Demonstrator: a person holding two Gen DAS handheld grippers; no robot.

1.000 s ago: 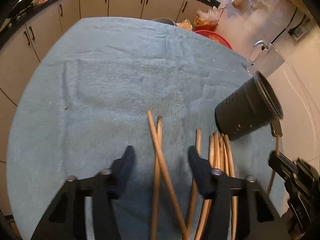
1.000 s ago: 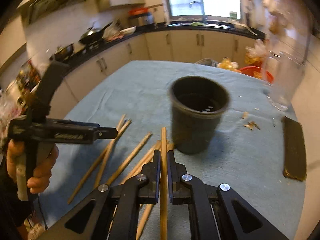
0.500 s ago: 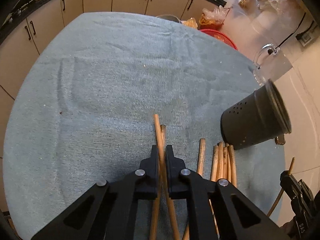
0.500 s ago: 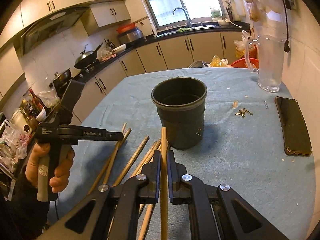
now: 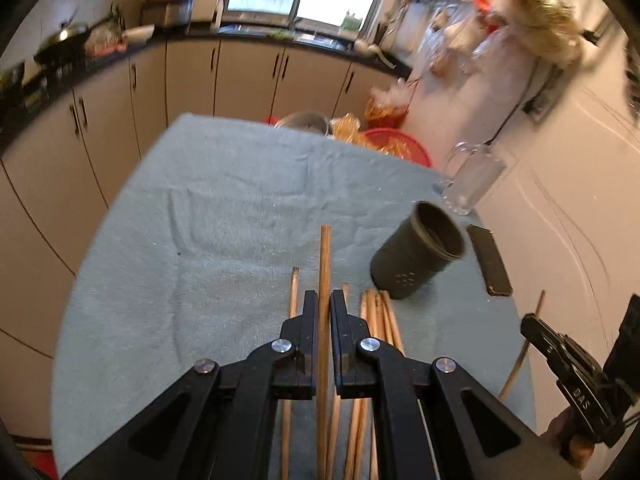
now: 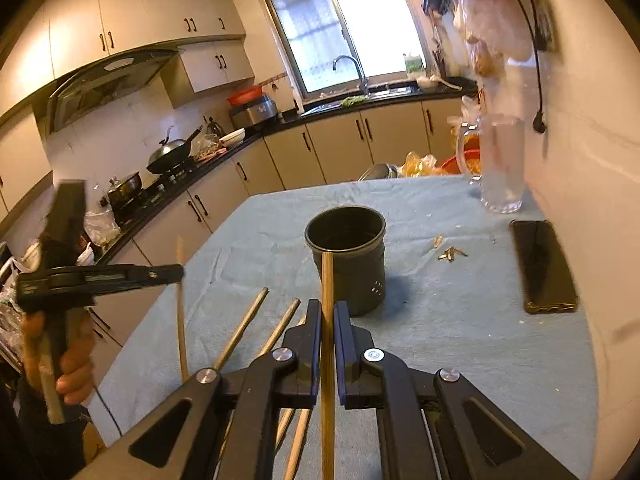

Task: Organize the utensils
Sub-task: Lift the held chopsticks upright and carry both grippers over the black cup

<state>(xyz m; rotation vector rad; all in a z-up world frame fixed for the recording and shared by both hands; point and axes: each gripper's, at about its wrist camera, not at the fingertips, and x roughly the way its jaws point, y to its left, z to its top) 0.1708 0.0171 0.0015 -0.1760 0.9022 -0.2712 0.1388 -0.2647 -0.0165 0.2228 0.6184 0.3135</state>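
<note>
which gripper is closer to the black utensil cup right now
Right. The right gripper sits just short of the black cup, its chopstick tip at the cup's wall. The left gripper is off to the cup's left, farther away.

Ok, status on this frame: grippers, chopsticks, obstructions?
Left gripper and right gripper each shut on a chopstick. Black holder upright, empty. Loose chopsticks on cloth. Nothing blocking.

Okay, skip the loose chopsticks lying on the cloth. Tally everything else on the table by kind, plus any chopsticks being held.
Held chopsticks: 2, left chopstick in left gripper, right chopstick in right gripper
Black cup: 1
Phone: 1
Glass jug: 1
Total: 5
</note>
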